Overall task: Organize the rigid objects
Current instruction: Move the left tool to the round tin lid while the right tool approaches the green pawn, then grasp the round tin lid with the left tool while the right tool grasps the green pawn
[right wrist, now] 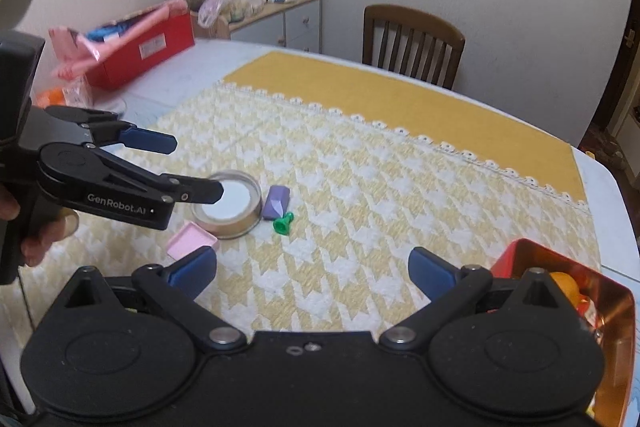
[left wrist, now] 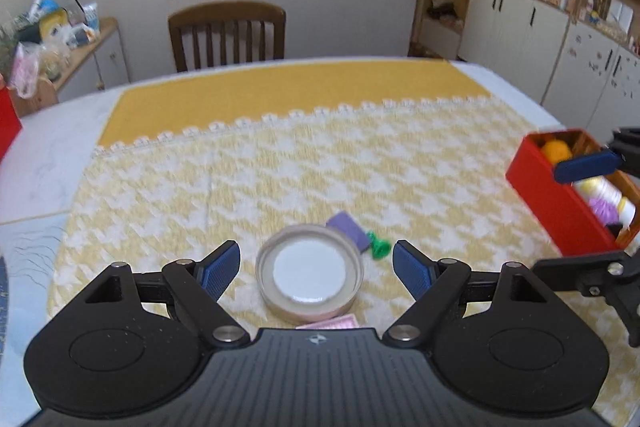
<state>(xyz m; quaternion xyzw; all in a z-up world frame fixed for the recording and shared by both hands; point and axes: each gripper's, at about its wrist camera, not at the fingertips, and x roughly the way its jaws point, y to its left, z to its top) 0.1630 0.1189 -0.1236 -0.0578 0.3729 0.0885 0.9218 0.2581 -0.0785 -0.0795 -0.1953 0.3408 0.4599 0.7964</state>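
Left gripper (left wrist: 316, 269) wide open, hovering over round tin (left wrist: 309, 271); purple block (left wrist: 349, 230) and green piece (left wrist: 378, 245) just beyond it. Right gripper (right wrist: 312, 273) open, empty. Next, I judge: lower, straddle tin, close.

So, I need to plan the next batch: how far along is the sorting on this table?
Partly done. The red box on the right already holds an orange ball and other small items. Nothing is in hand: the left claw is open around the round lidded container, and the right claw is open and empty. Still loose on the cloth: that container, the purple block, the green piece and the pink tray.
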